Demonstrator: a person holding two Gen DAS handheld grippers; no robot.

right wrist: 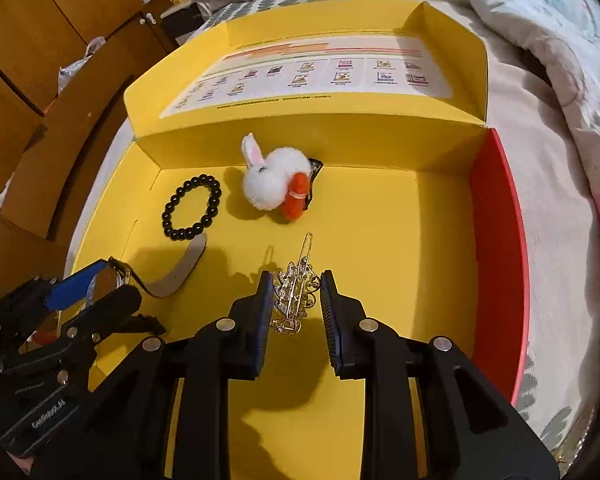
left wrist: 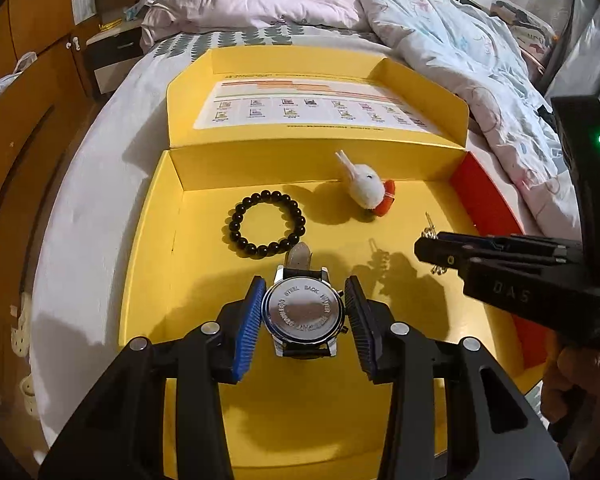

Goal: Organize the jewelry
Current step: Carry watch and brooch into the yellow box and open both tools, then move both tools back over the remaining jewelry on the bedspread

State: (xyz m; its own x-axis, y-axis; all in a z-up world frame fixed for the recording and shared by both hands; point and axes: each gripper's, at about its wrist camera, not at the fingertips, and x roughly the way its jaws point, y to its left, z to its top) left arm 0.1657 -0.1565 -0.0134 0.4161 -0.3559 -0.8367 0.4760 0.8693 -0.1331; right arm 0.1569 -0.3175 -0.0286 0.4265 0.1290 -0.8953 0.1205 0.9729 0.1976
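The wristwatch (left wrist: 303,312) lies face-down in the yellow box (left wrist: 152,264), its smooth steel case between the left gripper (left wrist: 305,312)'s open fingers, best pinched across the sides. The right gripper (right wrist: 294,300), also open, straddles a delicate gold hair clip (right wrist: 296,292). Beaded bracelet (left wrist: 265,223) and plush rabbit (left wrist: 364,185) rest nearby; the box sits on a bed (left wrist: 100,184).

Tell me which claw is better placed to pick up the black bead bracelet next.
Left. The left claw brackets the steel-backed wristwatch, whose strap end nearly reaches the black bead bracelet. The right claw brackets the gold rhinestone hair clip, farther from the bracelet.
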